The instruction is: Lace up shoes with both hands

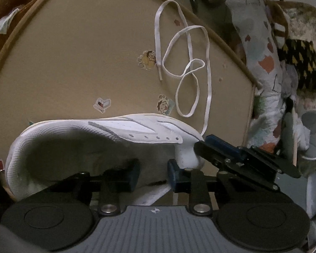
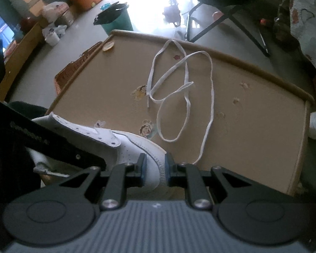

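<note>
The white shoe (image 1: pixel 73 135) lies on its side at the near edge of the tan table (image 1: pixel 73 63), its toe toward the right gripper (image 2: pixel 154 166). That gripper is clamped on the shoe's toe end, both blue pads pressing the white upper and sole rim. The left gripper (image 1: pixel 153 171) stands partly apart; its right pad touches a curled white part of the shoe near the toe, while its left pad appears clear of it, so no firm grip is visible. The white shoelace (image 1: pixel 185 69) lies loose in several loops on the far half of the table, 1 end trailing back toward the shoe's toe; where that end finishes is hidden behind the shoe and the grippers. Open tabletop remains to the left of the lace and between lace and shoe, marked only by small cartoon stickers (image 1: pixel 146 59). The raised table rim (image 2: pixel 252 63) bounds the far and right sides. A wicker basket (image 1: pixel 8 2) sits off the left edge, patterned fabric (image 1: pixel 261 48) off the right. In the right wrist view a green bin (image 2: pixel 118 22) stands on the floor beyond the table. The shoe's underside and heel interior are shadowed and hard to read.
</note>
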The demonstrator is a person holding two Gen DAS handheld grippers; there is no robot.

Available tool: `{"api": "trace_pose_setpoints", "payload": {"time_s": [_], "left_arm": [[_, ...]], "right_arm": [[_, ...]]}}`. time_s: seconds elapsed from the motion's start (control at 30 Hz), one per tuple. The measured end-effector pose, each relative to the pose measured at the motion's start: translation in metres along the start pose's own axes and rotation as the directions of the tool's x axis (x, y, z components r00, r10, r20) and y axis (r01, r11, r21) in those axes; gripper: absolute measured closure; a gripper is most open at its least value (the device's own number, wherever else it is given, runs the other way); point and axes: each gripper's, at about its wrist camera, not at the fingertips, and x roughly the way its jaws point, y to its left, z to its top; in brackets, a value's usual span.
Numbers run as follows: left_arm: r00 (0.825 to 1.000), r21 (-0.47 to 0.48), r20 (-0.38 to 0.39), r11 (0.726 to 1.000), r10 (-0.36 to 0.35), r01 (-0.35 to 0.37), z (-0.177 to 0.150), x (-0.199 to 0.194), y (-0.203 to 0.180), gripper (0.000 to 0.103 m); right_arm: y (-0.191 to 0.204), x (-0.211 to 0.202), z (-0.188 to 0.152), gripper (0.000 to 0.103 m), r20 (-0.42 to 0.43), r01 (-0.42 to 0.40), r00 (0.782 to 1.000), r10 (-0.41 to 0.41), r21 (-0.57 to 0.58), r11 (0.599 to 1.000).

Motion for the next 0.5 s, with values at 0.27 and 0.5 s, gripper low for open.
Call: {"api": "trace_pose_setpoints", "payload": {"time_s": [0.27,0.5], "left_arm": [[1.000,0.002,0.006,1.000,-0.007,0.007,0.006,-0.005,-0.007,0.078],[1.000,0.019,-0.014,1.000,0.009,-0.008,0.006,0.006,-0.014,0.078]], "right_arm": [[0.003,-0.002,-0.006,0.085,0.016,0.004,1.000,-0.004,0.011,1.000],[0.000,-0.002,-0.010,0.085,0.030,-0.008,1.000,0.007,0.028,1.000]]}}
